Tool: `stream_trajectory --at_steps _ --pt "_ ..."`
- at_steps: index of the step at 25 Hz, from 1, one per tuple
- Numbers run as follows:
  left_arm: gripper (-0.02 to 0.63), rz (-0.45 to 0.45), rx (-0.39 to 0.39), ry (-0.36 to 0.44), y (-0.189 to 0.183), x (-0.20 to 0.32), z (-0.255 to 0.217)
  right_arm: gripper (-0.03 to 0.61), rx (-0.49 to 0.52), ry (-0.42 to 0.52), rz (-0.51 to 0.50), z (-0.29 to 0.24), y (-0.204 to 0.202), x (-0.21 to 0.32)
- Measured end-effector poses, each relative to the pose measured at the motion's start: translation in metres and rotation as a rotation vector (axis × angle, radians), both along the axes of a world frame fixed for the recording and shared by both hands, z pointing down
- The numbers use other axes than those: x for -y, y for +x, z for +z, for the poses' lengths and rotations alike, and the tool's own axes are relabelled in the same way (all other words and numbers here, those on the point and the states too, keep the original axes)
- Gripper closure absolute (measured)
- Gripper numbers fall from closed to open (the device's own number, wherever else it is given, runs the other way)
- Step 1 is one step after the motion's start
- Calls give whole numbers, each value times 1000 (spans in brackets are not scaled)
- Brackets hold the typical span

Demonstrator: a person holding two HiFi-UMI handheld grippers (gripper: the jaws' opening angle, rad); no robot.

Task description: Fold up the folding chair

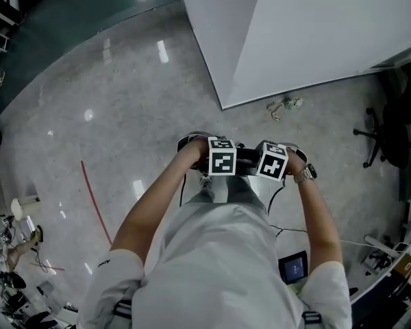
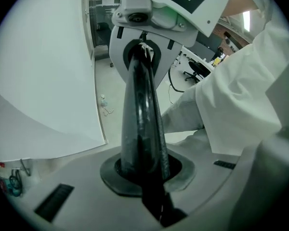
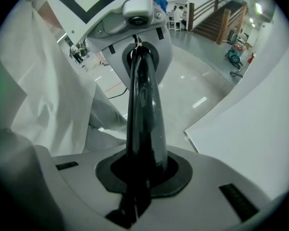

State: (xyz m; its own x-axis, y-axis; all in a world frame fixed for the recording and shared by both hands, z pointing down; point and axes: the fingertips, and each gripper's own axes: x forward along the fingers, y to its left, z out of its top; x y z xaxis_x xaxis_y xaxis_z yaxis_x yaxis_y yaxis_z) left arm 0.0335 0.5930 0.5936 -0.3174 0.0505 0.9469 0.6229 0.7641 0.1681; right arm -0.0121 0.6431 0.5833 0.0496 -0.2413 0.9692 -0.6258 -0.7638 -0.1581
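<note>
1. Left gripper (image 2: 143, 177): jaws drawn narrow, clamped round a glossy black tube (image 2: 140, 114) of the folding chair (image 1: 246, 157).
2. Right gripper (image 3: 143, 174): equally narrow, clamped on the same tube from the other end, facing the left gripper along it.
3. In the head view, both held close together in front of the person's waist, with the black-and-white marker cubes (image 1: 222, 156) side by side and a short dark stretch of tube between them. Rest of the folding chair not made out, hidden under arms and torso.
4. Around the grippers: bare forearms, a white short-sleeved shirt (image 1: 219, 266), and a silver wristwatch (image 1: 305, 173) on the right wrist.
5. Underfoot: a polished grey speckled floor (image 1: 123, 101), with a thin red line (image 1: 96, 201) off to the left.
6. Ahead: a large flat white panel (image 1: 294, 33), its corner near the grippers, with a small scrap of litter (image 1: 284, 105) just beside its lower edge.
7. Far right: a black wheeled office chair (image 1: 387, 132), well apart.
</note>
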Motion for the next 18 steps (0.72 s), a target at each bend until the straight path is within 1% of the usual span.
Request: stream_trajectory --at_steps 3,8,13,15,18 --pt "557 8 16 29 15 -29 7 531 -12 36 10 6 14 -29" --pt "557 -28 60 84 45 -72 17 531 25 89 0 14 44 -74" --pt "557 -57 66 120 63 -98 20 525 47 196 22 18 58 -102" --pt "557 -74 67 127 67 -102 22 516 44 217 1 19 63 -109" --pt "557 -98 68 130 69 -103 25 494 54 209 -82 20 66 -110"
